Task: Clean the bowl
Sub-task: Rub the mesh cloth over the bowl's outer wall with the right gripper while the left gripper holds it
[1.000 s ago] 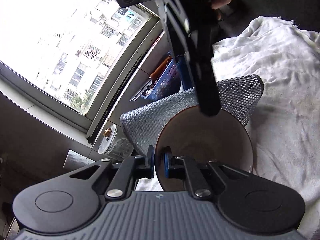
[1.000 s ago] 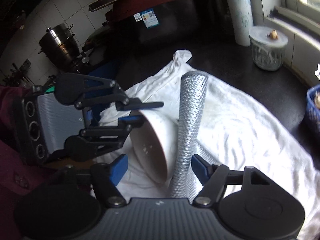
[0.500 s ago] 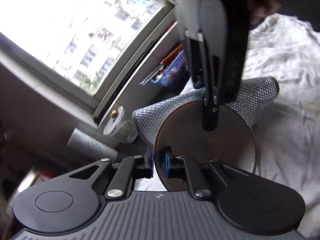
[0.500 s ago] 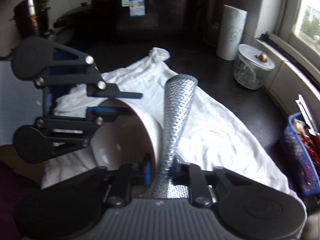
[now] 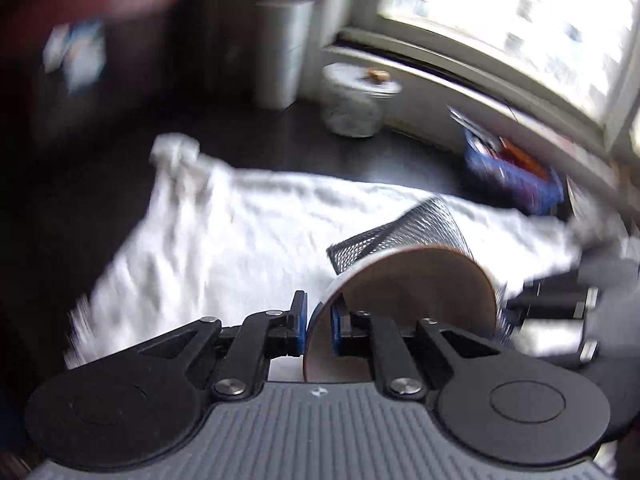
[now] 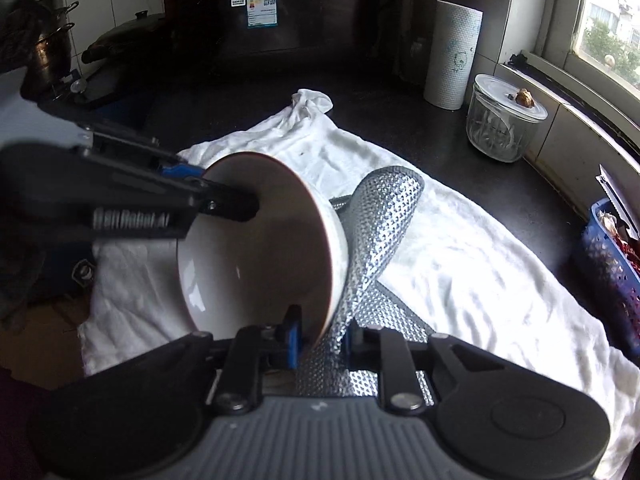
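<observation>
your left gripper (image 5: 318, 326) pinches the rim of the bowl (image 6: 256, 248), tipped on edge above the towel (image 6: 460, 248) on the desk. right gripper (image 6: 320, 338) clamps the silver cloth (image 6: 380, 232) against the bowl's outside. keep the rim grip firm and wipe with light, even pressure.

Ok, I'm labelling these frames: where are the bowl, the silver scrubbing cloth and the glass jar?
bowl (image 6: 260, 248): right wrist view, inner wall.
silver scrubbing cloth (image 6: 384, 224): right wrist view, upper fold.
glass jar (image 6: 500, 128): right wrist view, side wall.
</observation>
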`<state>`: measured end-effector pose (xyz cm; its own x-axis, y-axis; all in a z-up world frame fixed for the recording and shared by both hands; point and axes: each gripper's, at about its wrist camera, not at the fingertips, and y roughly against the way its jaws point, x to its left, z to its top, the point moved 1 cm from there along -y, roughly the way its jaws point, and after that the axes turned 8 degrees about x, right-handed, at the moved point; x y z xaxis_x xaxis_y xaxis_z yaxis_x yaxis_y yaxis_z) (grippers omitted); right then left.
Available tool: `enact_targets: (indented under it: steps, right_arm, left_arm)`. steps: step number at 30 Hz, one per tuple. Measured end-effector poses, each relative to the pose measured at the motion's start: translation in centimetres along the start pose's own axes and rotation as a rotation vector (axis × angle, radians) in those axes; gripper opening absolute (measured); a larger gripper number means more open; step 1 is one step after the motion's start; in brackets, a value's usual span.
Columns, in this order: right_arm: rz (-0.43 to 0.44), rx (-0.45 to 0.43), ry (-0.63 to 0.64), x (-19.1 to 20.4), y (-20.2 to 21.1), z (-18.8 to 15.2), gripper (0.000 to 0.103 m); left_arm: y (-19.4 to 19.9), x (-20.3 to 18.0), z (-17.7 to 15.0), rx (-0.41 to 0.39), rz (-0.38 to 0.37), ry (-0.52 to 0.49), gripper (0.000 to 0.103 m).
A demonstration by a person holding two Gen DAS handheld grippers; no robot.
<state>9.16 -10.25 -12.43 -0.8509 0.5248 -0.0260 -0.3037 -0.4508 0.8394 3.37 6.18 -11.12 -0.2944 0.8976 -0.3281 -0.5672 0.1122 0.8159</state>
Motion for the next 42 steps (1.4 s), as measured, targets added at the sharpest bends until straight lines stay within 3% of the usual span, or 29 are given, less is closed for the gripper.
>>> enact_targets:
  steps: [5, 6, 10, 14, 16, 17, 19, 21, 23, 24, 26, 29, 31, 35, 39, 42]
  right_arm:
    - [-0.019, 0.005, 0.041, 1.0, 0.1, 0.1, 0.020]
    - [-0.023, 0.008, 0.041, 1.1, 0.0, 0.0, 0.020]
    - [-0.045, -0.005, 0.044, 1.2, 0.5, -0.2, 0.020]
    - [-0.120, -0.009, 0.087, 0.6, 1.2, 0.2, 0.019]
    - [-0.151, 0.009, 0.118, 0.4, 1.1, 0.1, 0.019]
    - [-0.157, 0.015, 0.126, 0.3, 1.0, 0.0, 0.019]
    - [-0.171, 0.027, 0.155, 0.5, 0.9, -0.3, 0.017]
    - [-0.191, 0.026, 0.178, 0.9, 1.0, -0.4, 0.017]
    - [-0.212, 0.028, 0.202, 1.2, 1.1, -0.4, 0.017]
    - [-0.224, 0.029, 0.222, 1.4, 1.1, -0.3, 0.016]
    - [-0.239, 0.029, 0.263, 1.8, 1.2, -0.1, 0.016]
    - [-0.246, 0.026, 0.307, 2.0, 1.5, 0.3, 0.015]
    - [-0.228, 0.029, 0.300, 1.9, 1.6, 0.4, 0.015]
    - [-0.148, 0.045, 0.195, 0.8, 1.4, 0.4, 0.016]
    - [-0.104, 0.044, 0.130, 0.5, 1.0, 0.3, 0.018]
    - [-0.074, 0.043, 0.087, 0.6, 0.7, 0.2, 0.020]
  left_arm:
    - [-1.3, 4.3, -1.3, 0.136, -0.137, 0.316, 0.011]
    - [-1.8, 4.3, -1.1, 0.145, -0.152, 0.332, 0.012]
    - [-3.8, 6.2, -1.8, 0.223, -0.291, 0.554, 0.013]
    - [-5.1, 5.3, -1.2, 0.264, -0.357, 0.549, 0.012]
    - [-5.0, 3.8, -0.2, 0.244, -0.306, 0.406, 0.012]
    - [-4.6, 2.2, 0.4, 0.226, -0.243, 0.250, 0.012]
    - [-3.9, 0.0, 0.7, 0.205, -0.147, 0.048, 0.013]
    - [-2.9, -3.0, 0.5, 0.166, 0.006, -0.249, 0.014]
    - [-2.0, -5.2, 0.0, 0.126, 0.103, -0.469, 0.014]
    - [-1.2, -6.6, -0.5, 0.072, 0.173, -0.614, 0.014]
    - [-0.3, -8.0, -1.0, 0.018, 0.230, -0.787, 0.014]
    - [0.2, -9.0, -1.0, 0.014, 0.231, -0.888, 0.011]
    - [0.1, -8.4, -0.3, 0.021, 0.204, -0.825, 0.008]
    - [0.3, -5.5, 1.4, 0.069, 0.078, -0.515, 0.008]
    - [0.1, -3.0, 1.6, 0.093, 0.012, -0.292, 0.010]
    - [-0.7, 0.6, 1.6, 0.147, -0.099, 0.017, 0.013]
